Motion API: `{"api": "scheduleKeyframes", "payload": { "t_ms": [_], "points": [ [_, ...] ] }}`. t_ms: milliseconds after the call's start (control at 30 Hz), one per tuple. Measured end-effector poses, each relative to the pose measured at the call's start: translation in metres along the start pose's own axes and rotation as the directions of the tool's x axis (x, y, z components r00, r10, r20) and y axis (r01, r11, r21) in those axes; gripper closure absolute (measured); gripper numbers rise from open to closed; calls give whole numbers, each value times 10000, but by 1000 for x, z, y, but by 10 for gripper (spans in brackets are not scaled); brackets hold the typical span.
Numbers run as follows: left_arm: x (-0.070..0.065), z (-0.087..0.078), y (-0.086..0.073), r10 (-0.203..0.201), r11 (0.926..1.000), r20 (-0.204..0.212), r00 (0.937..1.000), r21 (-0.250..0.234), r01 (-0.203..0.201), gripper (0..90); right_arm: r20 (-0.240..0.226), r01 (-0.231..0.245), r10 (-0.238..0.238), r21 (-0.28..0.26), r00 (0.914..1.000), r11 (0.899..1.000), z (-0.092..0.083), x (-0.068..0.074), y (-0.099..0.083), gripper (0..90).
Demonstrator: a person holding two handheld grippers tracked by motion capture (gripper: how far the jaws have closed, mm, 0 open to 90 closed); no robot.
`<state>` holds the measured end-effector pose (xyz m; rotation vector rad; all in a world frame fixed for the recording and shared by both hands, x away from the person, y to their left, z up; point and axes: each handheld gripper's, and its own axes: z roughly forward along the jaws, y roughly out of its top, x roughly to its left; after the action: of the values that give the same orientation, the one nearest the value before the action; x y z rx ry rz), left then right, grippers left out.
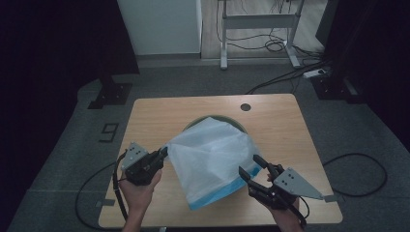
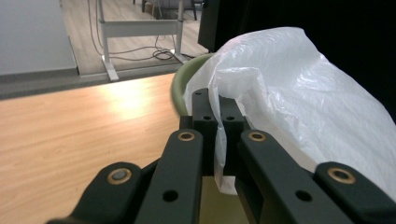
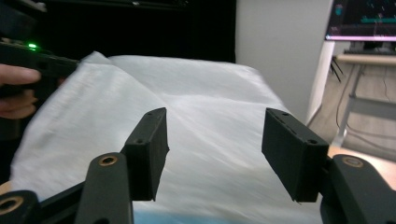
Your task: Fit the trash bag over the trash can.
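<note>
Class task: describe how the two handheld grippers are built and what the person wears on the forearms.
The left gripper and right gripper are black linkage frames with brass-coloured pivot pins and flat rectangular jaws. Each carries a grey three-cornered plate dotted with holes, and a black cable trails off. The forearms appear bare, with no sleeves in sight.

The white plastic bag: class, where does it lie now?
In the high view, the white plastic bag drapes over the green bowl at table centre, between both grippers, the left gripper pinching its left edge.
</note>
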<state>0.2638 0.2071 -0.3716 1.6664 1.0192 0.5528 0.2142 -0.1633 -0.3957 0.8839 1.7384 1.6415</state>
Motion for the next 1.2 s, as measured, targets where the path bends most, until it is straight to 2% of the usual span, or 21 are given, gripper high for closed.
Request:
{"api": "scheduleKeyframes", "payload": {
  "t_ms": [133,233,367,400,467,500,733,933,1000,1200],
  "points": [
    [8,-2,-7,-178,9998,-34,9998,94,178,884,47,-226,224,459,9997,9987,2,-7,-12,364],
    [10,-4,-11,-225,9997,213,9995,103,223,832,-112,-600,612,834,9981,9947,8,-12,-20,338],
    [11,-9,-10,-101,9999,116,9999,63,101,509,-258,-847,882,1162,9958,9896,13,-14,-28,309],
    [12,-11,-10,-61,10000,108,9999,28,61,451,-275,-883,921,1179,9954,9891,14,-14,-29,304],
    [15,-17,-8,-27,10000,344,9994,-69,30,361,-328,-947,994,1226,9945,9879,14,-14,-31,300],
    [17,-20,-8,-12,9999,393,9992,-127,17,338,-328,-970,1018,1237,9943,9876,15,-14,-31,300],
    [29,-42,-10,142,9998,576,9982,-148,-134,254,-225,-828,868,1400,9960,9867,20,-15,-27,306],
    [37,-53,-15,75,9998,579,9983,-168,-65,252,-127,-860,889,1502,9960,9849,23,-16,-25,318],
    [36,-56,-14,81,9996,584,9983,-262,-66,252,-124,-858,887,1531,9960,9845,24,-15,-25,321],
    [24,-62,0,519,9974,677,9964,-537,-483,259,-91,-823,848,1598,9964,9837,25,-15,-24,331]
  ]
}}
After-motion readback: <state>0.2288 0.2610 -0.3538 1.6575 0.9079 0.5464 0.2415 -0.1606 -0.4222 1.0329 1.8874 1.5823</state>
